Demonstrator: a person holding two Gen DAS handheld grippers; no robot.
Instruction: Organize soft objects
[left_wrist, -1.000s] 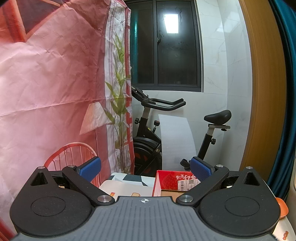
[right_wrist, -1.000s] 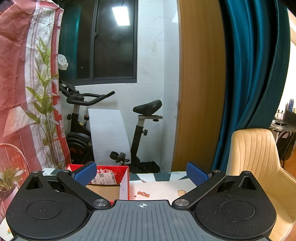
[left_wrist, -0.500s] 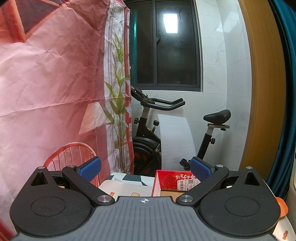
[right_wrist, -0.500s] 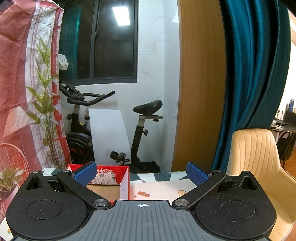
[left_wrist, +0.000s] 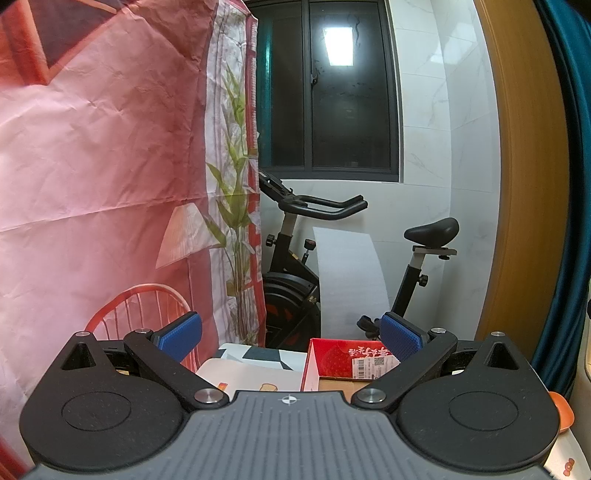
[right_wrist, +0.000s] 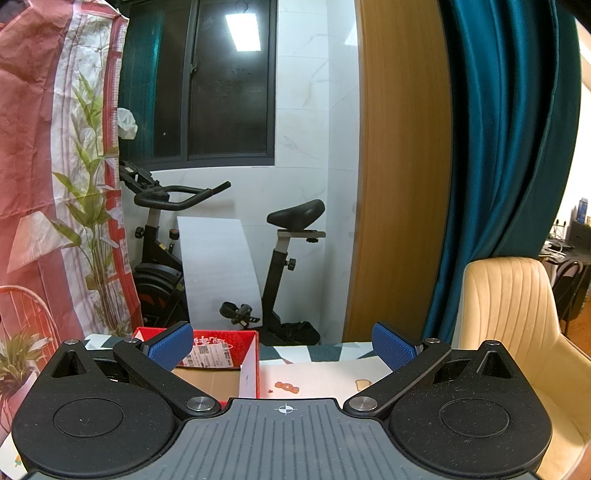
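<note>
The left gripper (left_wrist: 290, 338) and right gripper (right_wrist: 282, 343) were held level above the desk (right_wrist: 314, 378), fingers spread wide, nothing between them. A red box (right_wrist: 245, 338) stood open on the desk ahead. No soft objects were in view.

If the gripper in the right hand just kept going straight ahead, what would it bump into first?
Probably nothing nearby. The right gripper is open, pointing level above the red cardboard box. Straight ahead stands the black exercise bike against the white marble wall, though depth is hard to judge.
</note>
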